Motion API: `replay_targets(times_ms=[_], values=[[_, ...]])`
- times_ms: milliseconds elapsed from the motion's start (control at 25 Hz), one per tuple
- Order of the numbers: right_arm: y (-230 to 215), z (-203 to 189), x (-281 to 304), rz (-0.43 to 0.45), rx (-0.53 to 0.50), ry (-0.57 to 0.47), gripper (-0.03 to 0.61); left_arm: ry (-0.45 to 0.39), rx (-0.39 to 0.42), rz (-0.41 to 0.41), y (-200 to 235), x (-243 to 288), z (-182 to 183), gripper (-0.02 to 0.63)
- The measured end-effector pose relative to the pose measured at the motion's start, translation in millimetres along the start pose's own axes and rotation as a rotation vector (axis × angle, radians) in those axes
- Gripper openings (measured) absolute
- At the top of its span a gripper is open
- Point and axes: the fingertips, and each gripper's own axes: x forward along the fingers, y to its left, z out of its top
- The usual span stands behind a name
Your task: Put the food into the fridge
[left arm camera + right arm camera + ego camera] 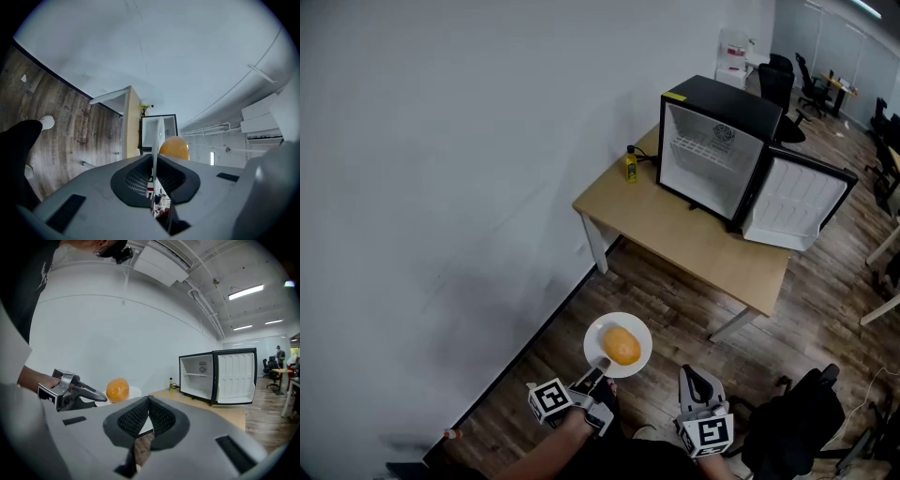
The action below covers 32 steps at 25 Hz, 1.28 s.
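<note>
wall (441, 141): plain and pale, takes up the whole left side of my head view
floor (675, 309): dark wood planks, under me and under the table
table (694, 239): light wood on white legs, one long edge toward the wall, well apart from where I'm standing
fridge (727, 108): little black one with a white inside, sitting on the far end of the table near its back edge, open side facing me
fridge door (792, 202): swung wide open to the right, white inner side showing
plate (598, 339): white and round, up in the air over the floor, held level by its near rim
left gripper (599, 366): jaws clamped on the plate's near rim, thin edge pinched right between the pads
right gripper (149, 400): just beside the left one, jaws pressed together, nothing in them
food (622, 345): roundish orange lump sitting about mid-plate
bottle (631, 164): small yellow one, upright on the table near the wall-side edge, just left of the fridge
</note>
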Motion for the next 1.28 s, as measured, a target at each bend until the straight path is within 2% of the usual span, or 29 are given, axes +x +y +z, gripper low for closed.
replay_targets(times_ms=[80, 160, 240, 360, 440, 560, 760, 1040, 1280], values=[[-12, -4, 17, -0.026, 0.015, 0.015, 0.06, 0.024, 0.042, 0.023, 3, 19, 17, 0.029], [-24, -1, 37, -0.059, 0.024, 0.021, 0.06, 0.051, 0.075, 0.001, -3, 43, 33, 0.029], [-36, 14, 55, -0.101, 0.026, -0.015, 0.06, 0.079, 0.077, -0.023, -9, 65, 45, 0.029], [-51, 41, 84, -0.143, 0.042, -0.083, 0.06, 0.111, 0.074, -0.007, -14, 93, 66, 0.029], [-65, 49, 105, -0.212, 0.028, -0.068, 0.06, 0.134, 0.065, -0.037, -25, 115, 80, 0.029], [-80, 59, 135, -0.288, 0.035, -0.066, 0.06, 0.174, 0.082, -0.038, -36, 142, 102, 0.029], [-85, 76, 187, -0.328, 0.052, -0.057, 0.06, 0.224, 0.105, -0.049, -52, 182, 137, 0.029], [-76, 82, 249, -0.32, 0.089, 0.008, 0.06, 0.299, 0.124, -0.021, -56, 219, 178, 0.028], [-65, 86, 270, -0.335, 0.075, 0.026, 0.06, 0.347, 0.089, -0.007, -48, 234, 195, 0.028]])
